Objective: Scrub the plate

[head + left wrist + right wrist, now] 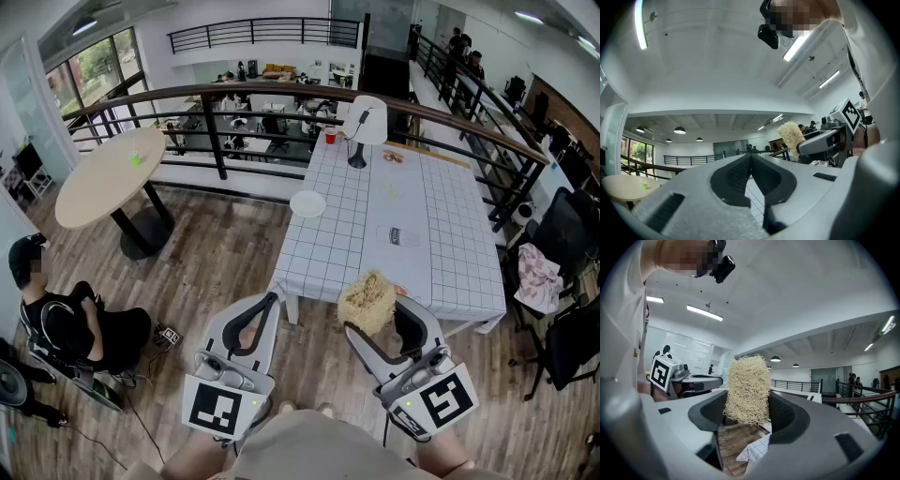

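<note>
In head view alone sits the plate (307, 203); right tongs (749, 408) clamp a scrubber (747, 385), left tongs (751, 161) together.

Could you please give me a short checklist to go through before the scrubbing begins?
1. Scrubber clamped in the right gripper: ok.
2. Left gripper free to steady the plate: ok, fingers shut on nothing.
3. Plate in view on the table: ok, near its left edge.
4. Grippers at the plate: not ok, both are held short of the table.
5. Where the plate is dirty: cannot tell.
</note>
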Tool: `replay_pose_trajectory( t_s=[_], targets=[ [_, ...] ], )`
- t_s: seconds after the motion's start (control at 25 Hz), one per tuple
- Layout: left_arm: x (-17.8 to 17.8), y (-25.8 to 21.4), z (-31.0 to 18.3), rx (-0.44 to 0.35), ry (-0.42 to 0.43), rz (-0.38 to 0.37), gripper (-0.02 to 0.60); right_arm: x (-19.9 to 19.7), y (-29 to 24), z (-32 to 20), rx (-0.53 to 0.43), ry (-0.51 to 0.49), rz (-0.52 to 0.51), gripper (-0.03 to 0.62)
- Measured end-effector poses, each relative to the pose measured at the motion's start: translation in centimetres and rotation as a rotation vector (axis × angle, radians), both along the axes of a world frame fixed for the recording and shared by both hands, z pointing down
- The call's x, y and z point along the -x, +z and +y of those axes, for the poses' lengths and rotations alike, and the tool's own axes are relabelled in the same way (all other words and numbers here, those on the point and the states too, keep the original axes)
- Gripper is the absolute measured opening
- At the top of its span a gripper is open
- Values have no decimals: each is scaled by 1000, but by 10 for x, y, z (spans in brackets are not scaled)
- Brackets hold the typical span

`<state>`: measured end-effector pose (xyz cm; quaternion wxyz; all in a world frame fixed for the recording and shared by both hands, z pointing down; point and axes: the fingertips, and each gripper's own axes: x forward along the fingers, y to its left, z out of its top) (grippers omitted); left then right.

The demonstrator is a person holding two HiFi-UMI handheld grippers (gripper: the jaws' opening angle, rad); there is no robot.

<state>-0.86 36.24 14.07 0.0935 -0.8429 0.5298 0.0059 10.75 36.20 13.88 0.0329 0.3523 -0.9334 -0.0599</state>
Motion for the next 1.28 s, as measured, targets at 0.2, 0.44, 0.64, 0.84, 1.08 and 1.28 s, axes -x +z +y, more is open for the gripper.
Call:
replay_pose_trajectory(
  t_s=[0.2, 0.44, 0.64, 0.84, 1.08, 1.28],
  targets=[
    [-5, 5, -4, 12, -5, -25, 12, -3, 4, -5, 14, 8, 1, 264],
    [-4, 17, -7, 51, -15, -37, 12, -3, 9, -6, 16, 14, -6, 264],
    [-11, 18, -8, 56, -19, -47, 12, -6, 11, -5, 9, 7, 5, 264],
    [-19, 22, -9, 72, -24, -55, 12, -14, 11, -8, 13, 8, -19, 264],
    [-31, 29, -10, 74, -22, -74, 12, -23, 19, -11, 19, -3, -11, 264],
    [-44, 32, -10, 88, -26, -85, 12, -34, 26, -13, 36, -6, -5, 264]
  ],
)
